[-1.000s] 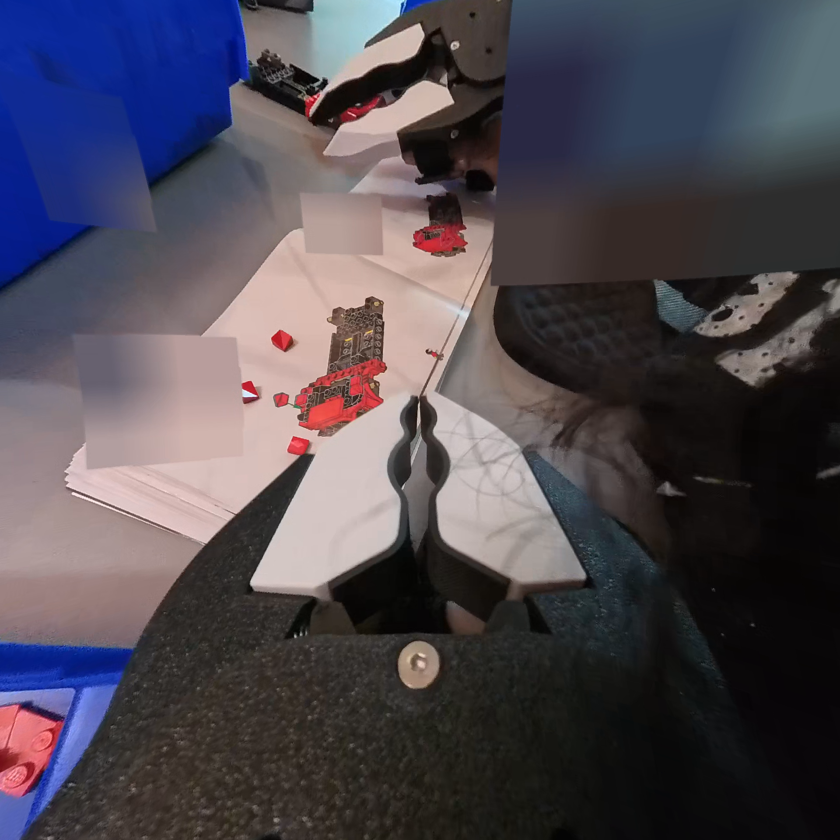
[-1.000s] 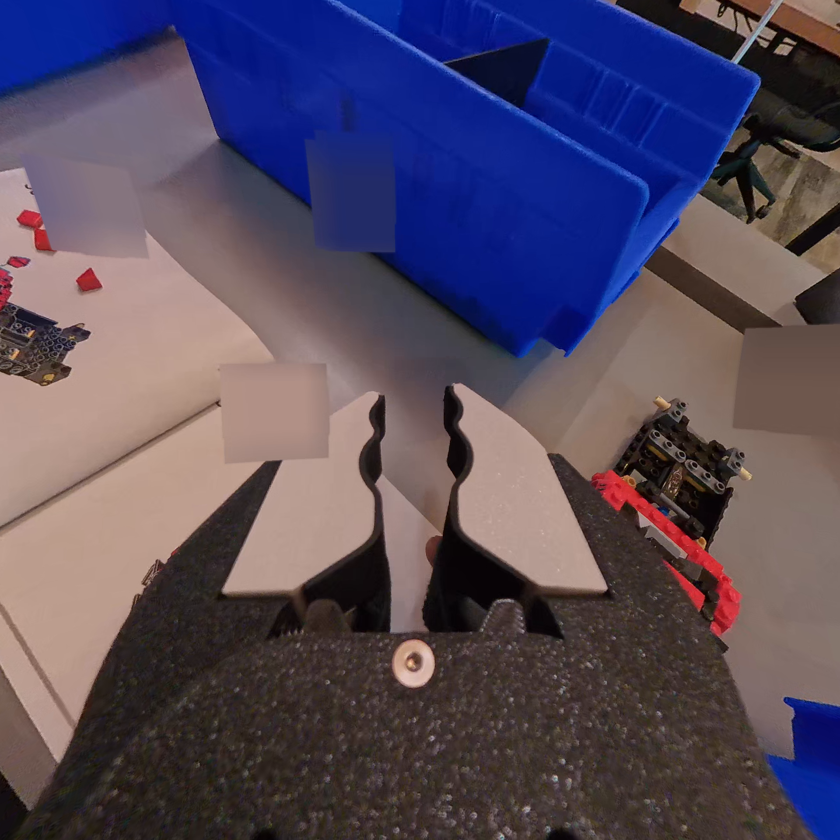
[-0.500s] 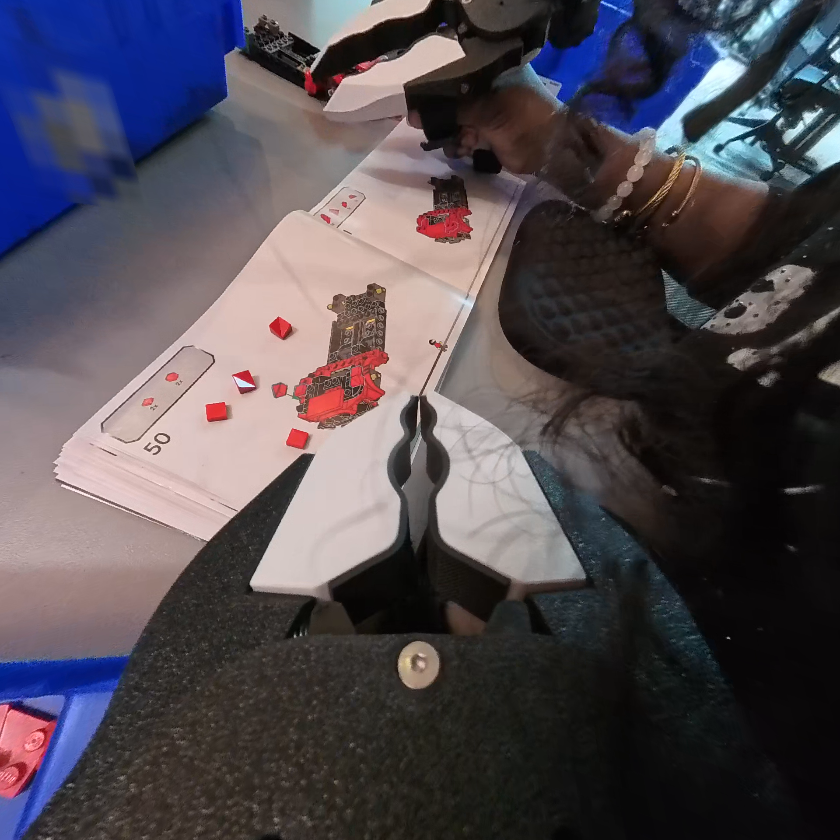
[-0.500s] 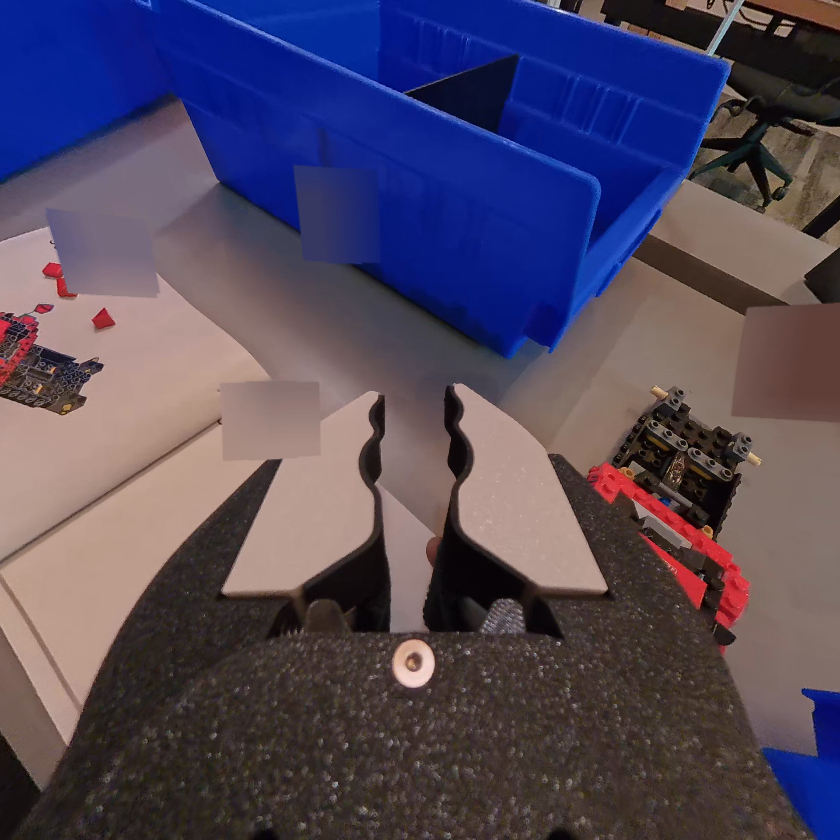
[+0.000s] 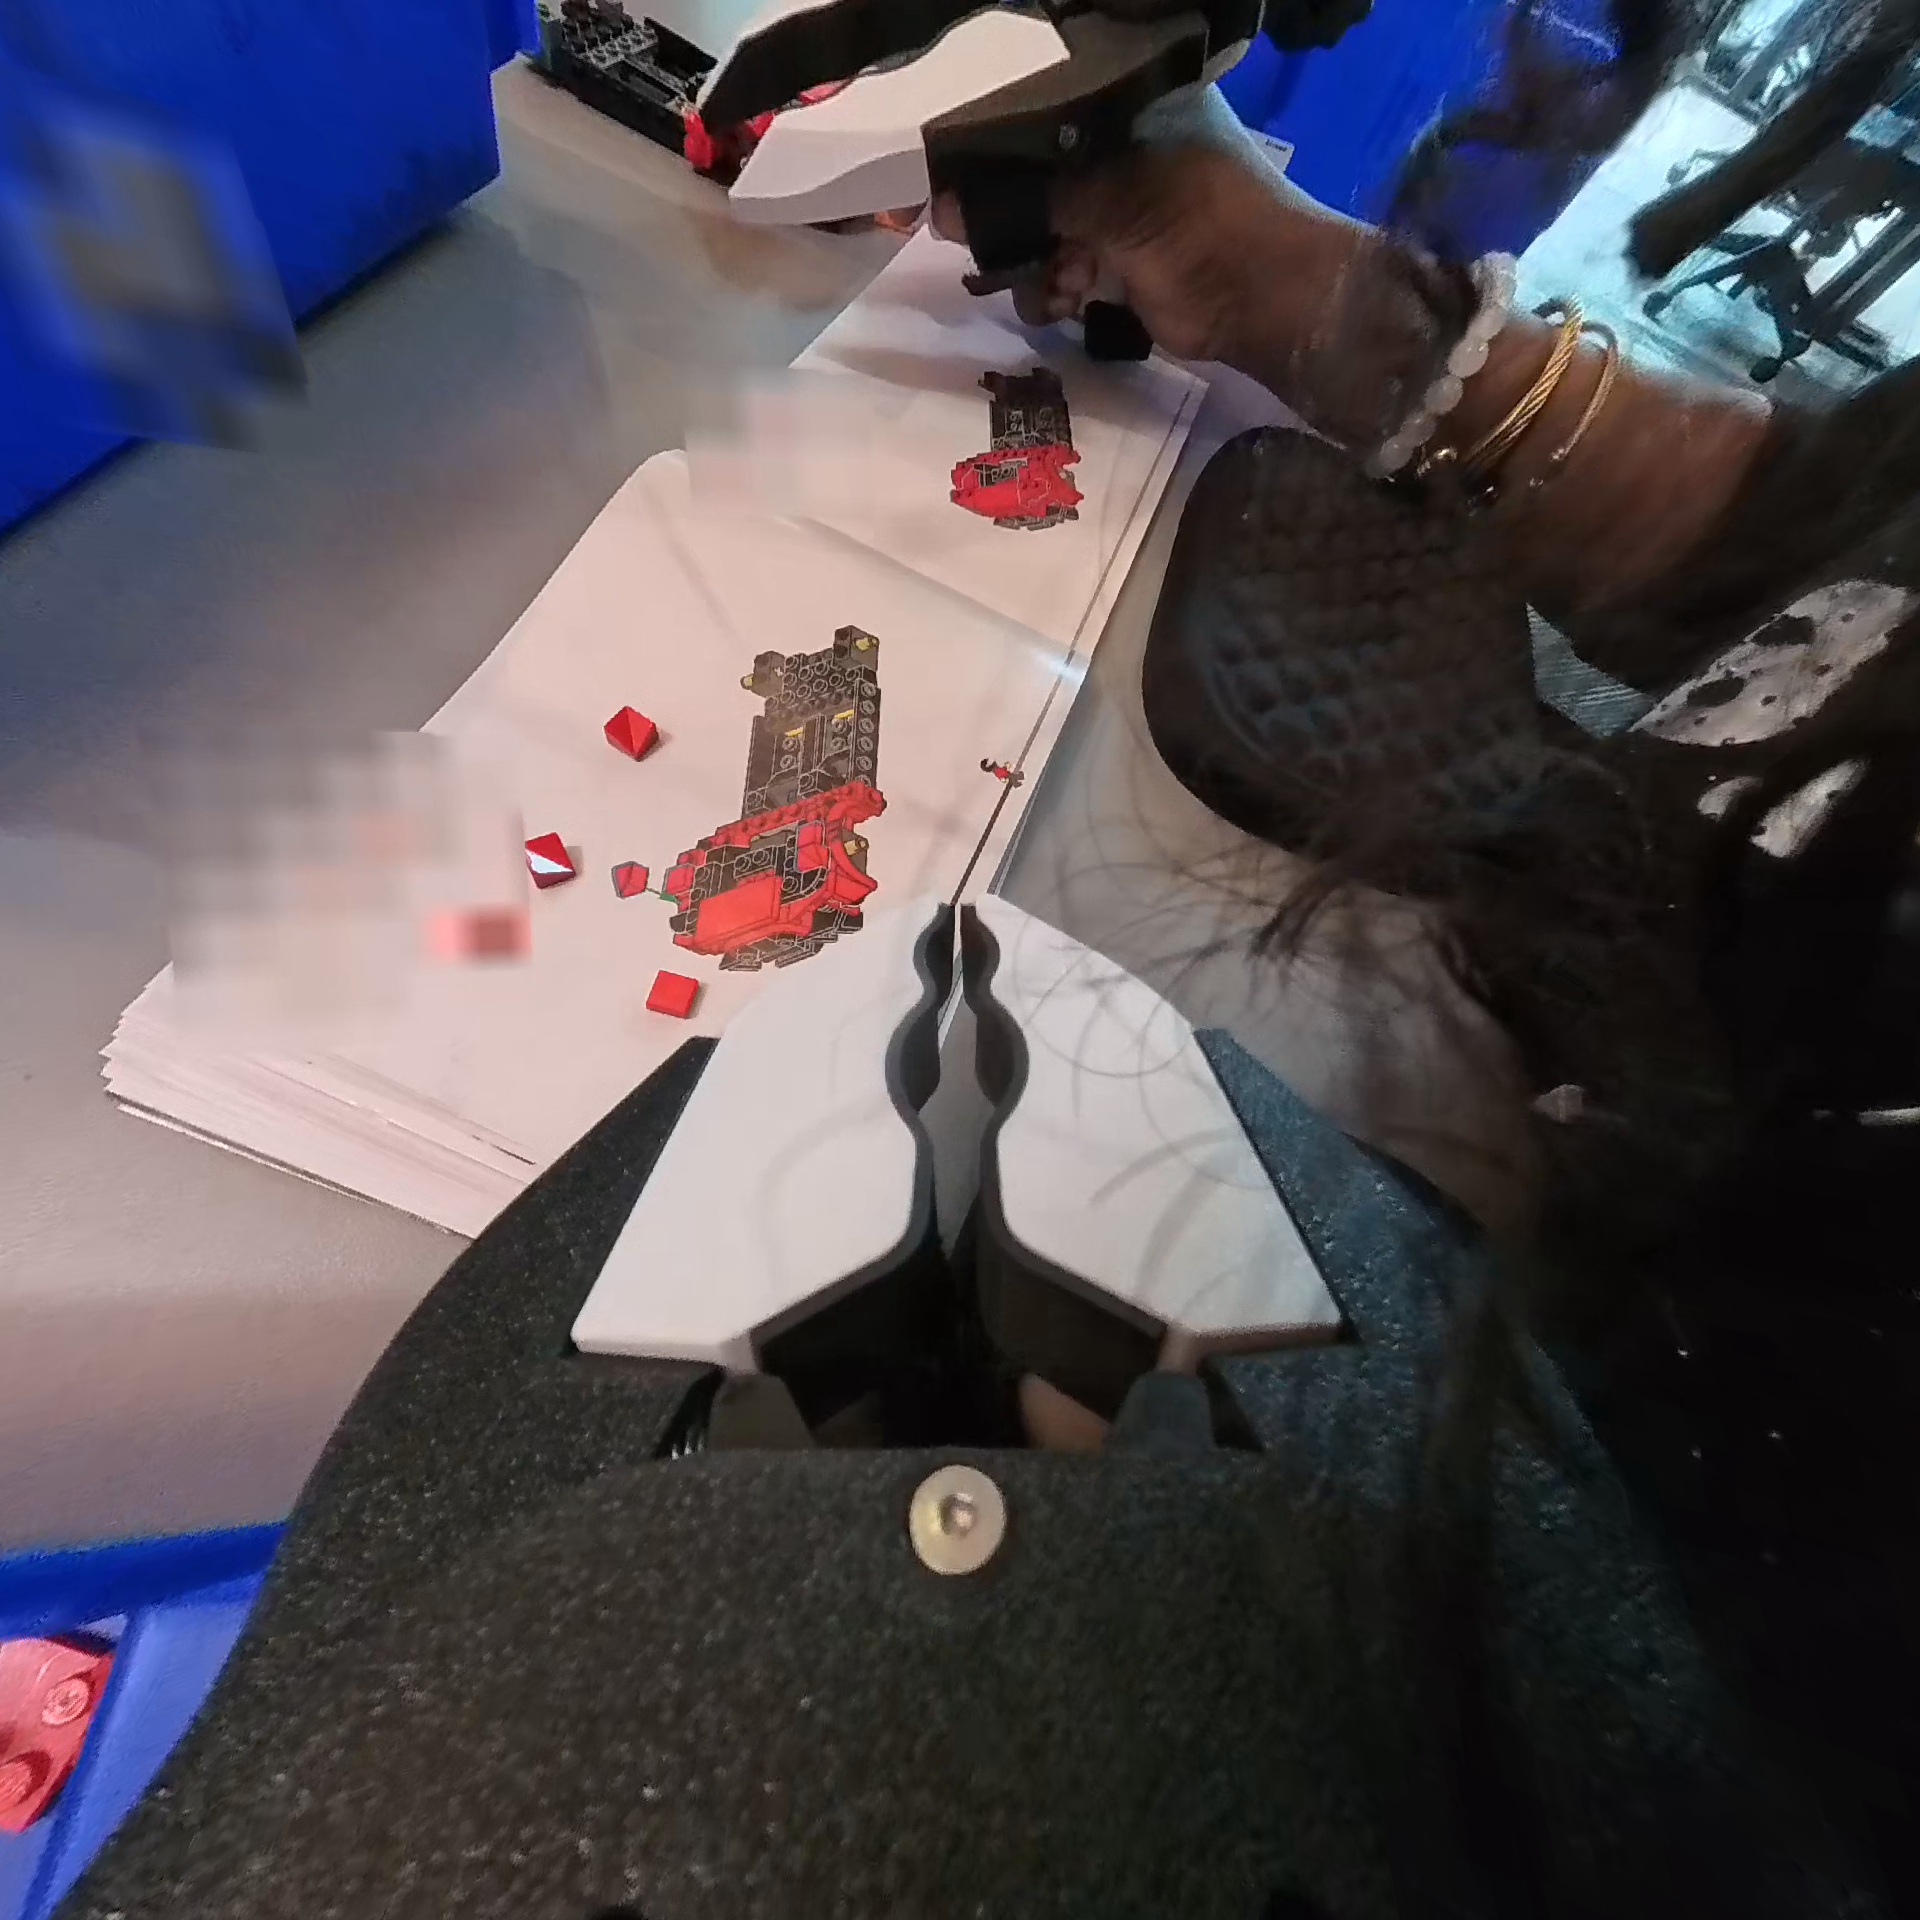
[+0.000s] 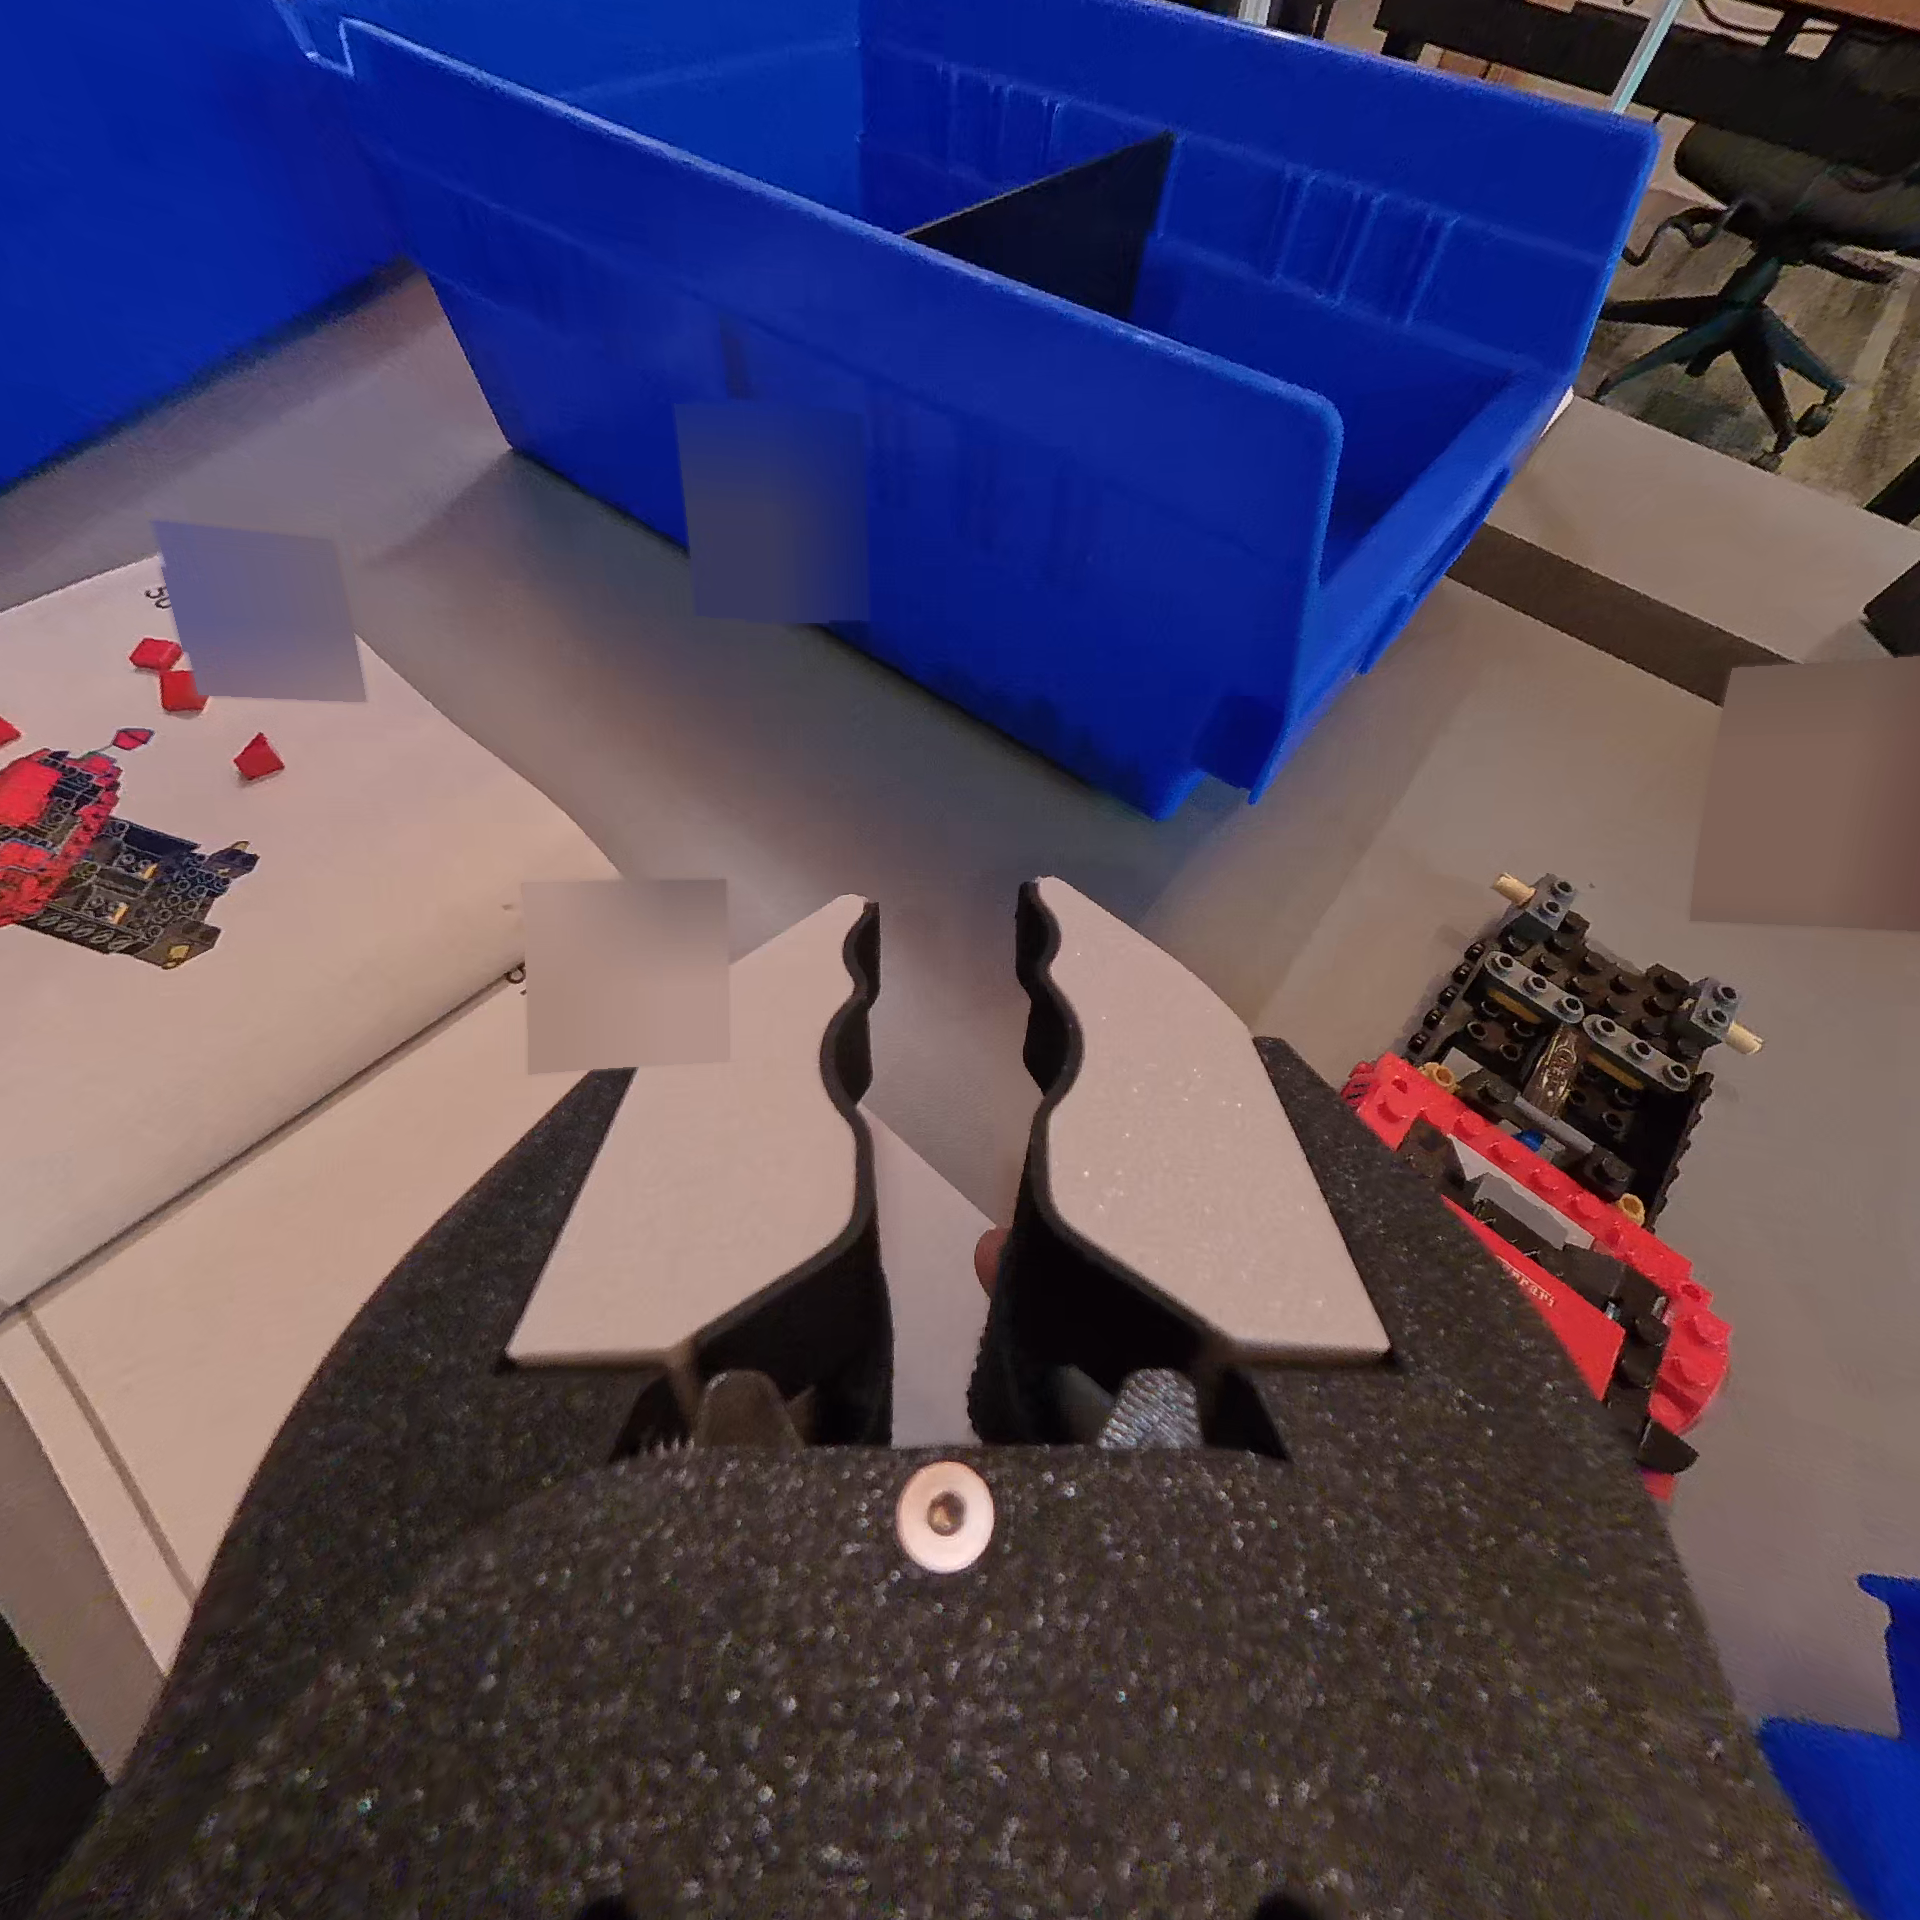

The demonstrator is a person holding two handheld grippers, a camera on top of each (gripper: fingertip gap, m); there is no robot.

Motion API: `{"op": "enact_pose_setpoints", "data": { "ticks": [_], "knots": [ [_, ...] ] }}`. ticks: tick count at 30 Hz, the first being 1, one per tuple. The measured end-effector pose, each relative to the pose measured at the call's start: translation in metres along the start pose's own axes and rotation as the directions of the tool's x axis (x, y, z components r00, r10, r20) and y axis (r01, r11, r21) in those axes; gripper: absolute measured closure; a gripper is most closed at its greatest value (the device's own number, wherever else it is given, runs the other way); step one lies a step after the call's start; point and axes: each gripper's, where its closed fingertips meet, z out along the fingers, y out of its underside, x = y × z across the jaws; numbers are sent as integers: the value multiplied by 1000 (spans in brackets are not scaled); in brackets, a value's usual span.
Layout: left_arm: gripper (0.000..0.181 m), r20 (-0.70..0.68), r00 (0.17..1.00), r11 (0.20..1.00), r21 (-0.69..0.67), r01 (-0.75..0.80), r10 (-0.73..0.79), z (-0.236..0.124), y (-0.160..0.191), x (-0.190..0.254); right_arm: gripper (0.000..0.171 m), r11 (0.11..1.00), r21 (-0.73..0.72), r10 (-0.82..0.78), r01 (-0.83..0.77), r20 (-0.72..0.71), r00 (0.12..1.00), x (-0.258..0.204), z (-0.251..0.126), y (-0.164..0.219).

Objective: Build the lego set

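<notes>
the left tool [image 5: 956, 914] is clenched with nothing between its fingers, the tips all but touching, and it hangs over the near edge of an open instruction booklet [image 5: 665, 582] lying on the grey counter [image 5: 260, 499]. just ahead of its tips and to the left, loose small red lego pieces [image 5: 671, 992] lie on the booklet's page around a printed picture of the model. farther ahead, the person's hand [image 5: 1226, 281] holds the other tool, past the booklet's far page.

the right tool [image 6: 948, 914] is released, a clear gap between its fingers and nothing in it, held above the counter's bare surface. just to its right sits the partly built red and black lego car [image 6: 1558, 1101], apart from the fingers. to its left lies the booklet, with the red pieces near its far corner. ahead of the tips stands a blue bin [image 6: 1039, 468] with a dark divider inside.
</notes>
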Motion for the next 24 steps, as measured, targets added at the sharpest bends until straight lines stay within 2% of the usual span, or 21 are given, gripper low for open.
{"op": "enact_pose_setpoints", "data": {
  "ticks": [24],
  "knots": [
    [181,3,1000,1000,-26,-3,3,3,4,0,146,996,45,72,-72,16,997,5,-5,-4]
  ]
}}
